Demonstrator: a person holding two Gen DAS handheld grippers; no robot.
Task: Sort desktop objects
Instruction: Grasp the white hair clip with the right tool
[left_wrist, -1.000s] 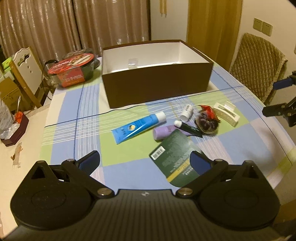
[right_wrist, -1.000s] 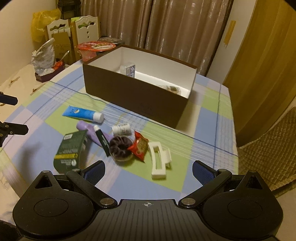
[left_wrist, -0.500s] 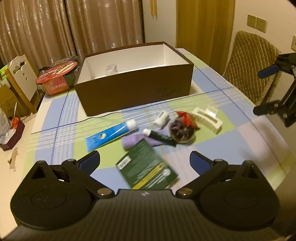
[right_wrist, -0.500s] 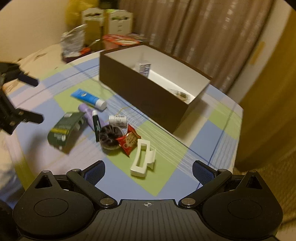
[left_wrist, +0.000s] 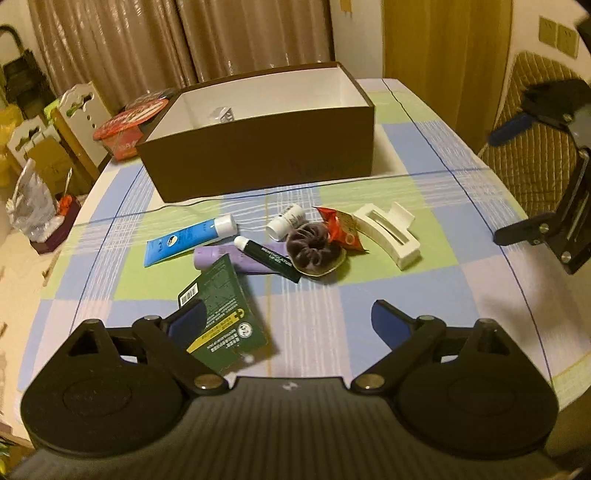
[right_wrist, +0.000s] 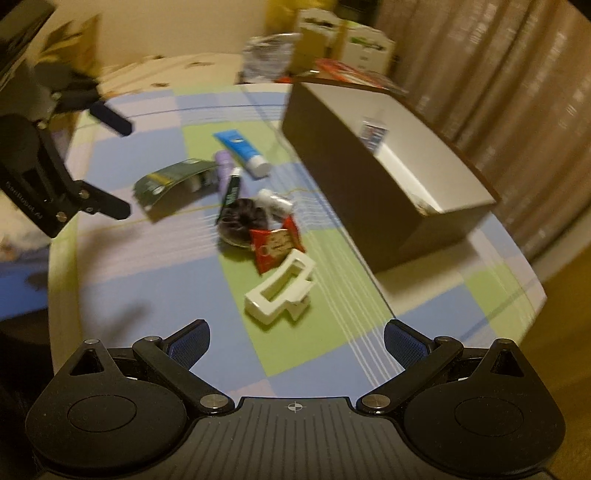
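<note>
Both the left hand-held gripper (left_wrist: 288, 321) and right hand-held gripper (right_wrist: 295, 341) hover released over bare desk (left_wrist: 461, 295) near its front edge, clutter beyond.

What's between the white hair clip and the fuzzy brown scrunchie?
A red snack packet lies between the clip and the scrunchie, touching the scrunchie. Both views show it.

I count one brown box (left_wrist: 258, 147) at upper centre, one blue tube (left_wrist: 184, 242), one purple tube (left_wrist: 221, 256), one dark green tube (left_wrist: 273, 258), one small white bottle (left_wrist: 285, 226), one green packet (left_wrist: 221, 314), one hair scrunchie (left_wrist: 313, 248), one red sachet (left_wrist: 341, 229), one white hair claw (left_wrist: 388, 234).
</note>
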